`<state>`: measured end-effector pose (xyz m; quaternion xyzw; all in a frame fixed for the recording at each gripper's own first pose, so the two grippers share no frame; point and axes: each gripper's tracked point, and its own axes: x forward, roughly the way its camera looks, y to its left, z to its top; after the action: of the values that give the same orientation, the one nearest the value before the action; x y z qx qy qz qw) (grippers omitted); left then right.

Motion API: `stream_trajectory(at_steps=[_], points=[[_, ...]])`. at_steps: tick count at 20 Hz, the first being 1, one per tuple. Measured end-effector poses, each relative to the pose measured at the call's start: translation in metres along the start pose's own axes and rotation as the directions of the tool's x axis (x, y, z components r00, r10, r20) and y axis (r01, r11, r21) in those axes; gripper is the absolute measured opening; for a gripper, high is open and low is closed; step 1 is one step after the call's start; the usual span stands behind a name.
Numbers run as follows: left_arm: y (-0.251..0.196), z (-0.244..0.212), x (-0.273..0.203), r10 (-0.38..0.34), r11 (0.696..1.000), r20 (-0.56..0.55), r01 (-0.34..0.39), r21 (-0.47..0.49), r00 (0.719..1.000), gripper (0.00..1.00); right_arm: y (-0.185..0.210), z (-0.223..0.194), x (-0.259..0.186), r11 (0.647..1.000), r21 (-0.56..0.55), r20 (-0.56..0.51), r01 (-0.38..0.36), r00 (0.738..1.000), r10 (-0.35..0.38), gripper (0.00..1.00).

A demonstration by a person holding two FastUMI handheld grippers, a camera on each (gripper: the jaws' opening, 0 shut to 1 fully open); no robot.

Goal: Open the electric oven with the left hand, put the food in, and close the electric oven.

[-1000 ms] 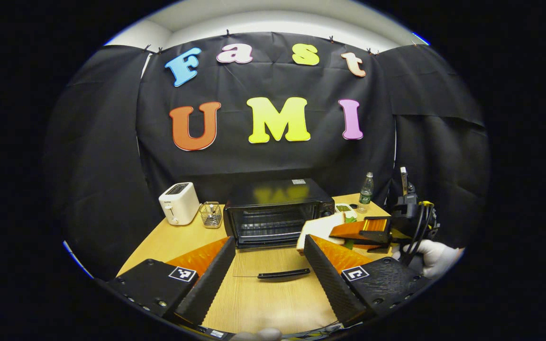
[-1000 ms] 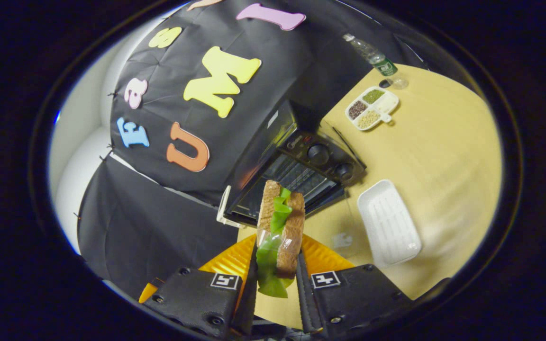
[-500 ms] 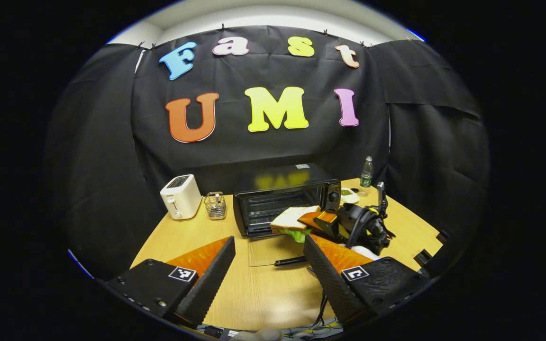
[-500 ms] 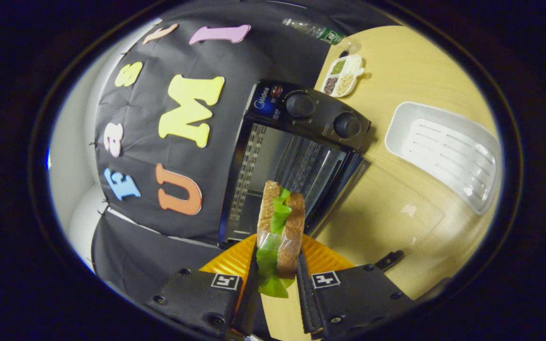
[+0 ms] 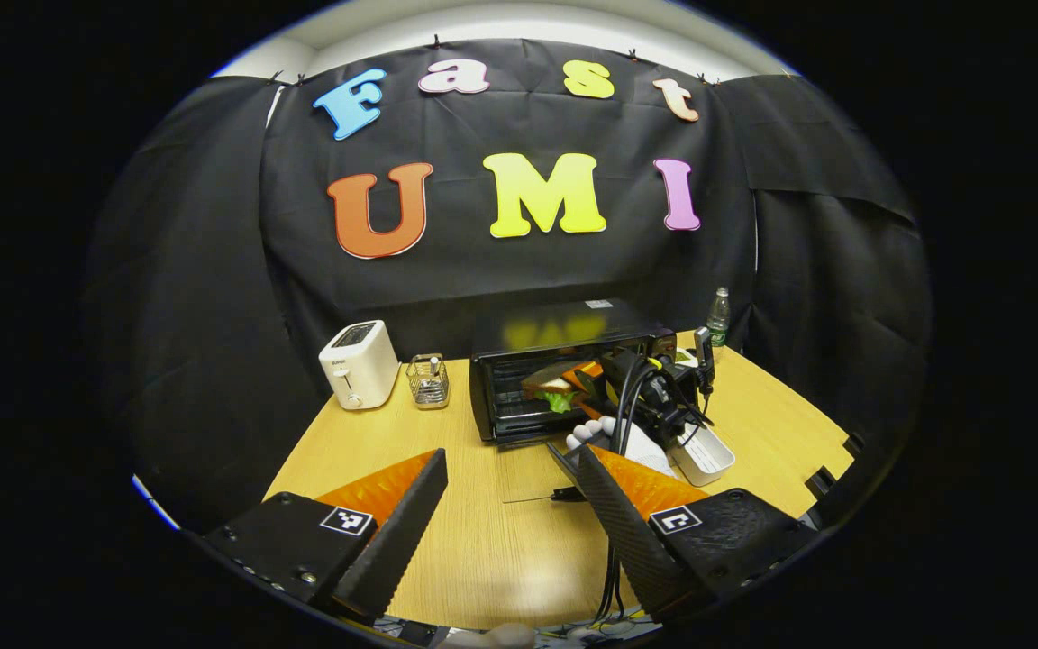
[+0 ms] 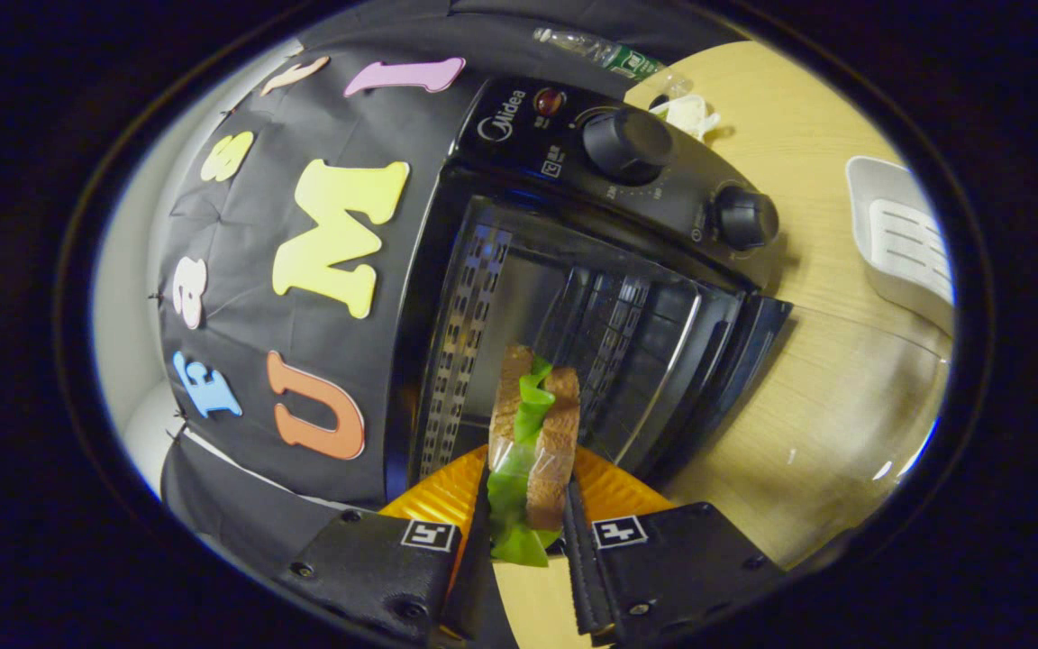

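Right gripper view is showing the right gripper clamping the brown-bread lettuce sandwich edgewise, pointing into the open black electric oven, while the left gripper is waiting wide open, well back.

Toaster left of oven

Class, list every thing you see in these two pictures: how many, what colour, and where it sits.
Black electric oven: one, table middle, door open.
Brown-bread lettuce sandwich: one, at the oven mouth.
White toaster: one, left of oven.
Wire basket: one, silver, between toaster and oven.
Clear plastic bottle: one, green label, right of oven.
White ribbed tray: one, right of oven.
Wooden table: one, tan.
Left tongs: open.
Right tongs: shut on sandwich.
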<state>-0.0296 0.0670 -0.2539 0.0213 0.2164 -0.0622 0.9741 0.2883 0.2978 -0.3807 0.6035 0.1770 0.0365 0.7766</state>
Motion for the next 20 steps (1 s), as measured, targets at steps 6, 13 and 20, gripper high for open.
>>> stream_trajectory(at_steps=[6, 13, 20], points=[[0.004, 0.002, 0.002, 0.019, 0.999, 0.003, -0.019, -0.026, 1.0, 0.96, -0.002, -0.007, 0.019, 0.985, -0.164, -0.009, 0.059, 0.998, -0.062, 0.41], [-0.002, 0.0, 0.002, 0.023, 0.999, 0.004, -0.023, -0.048, 1.0, 0.96, -0.017, 0.011, 0.011, 0.814, -0.543, 0.075, 0.206, 0.978, -0.197, 1.0], [-0.013, 0.0, 0.003, 0.014, 0.999, 0.007, -0.014, -0.044, 1.0, 0.96, -0.022, 0.016, 0.004, 0.595, -0.77, 0.115, 0.23, 0.968, -0.225, 0.96]])
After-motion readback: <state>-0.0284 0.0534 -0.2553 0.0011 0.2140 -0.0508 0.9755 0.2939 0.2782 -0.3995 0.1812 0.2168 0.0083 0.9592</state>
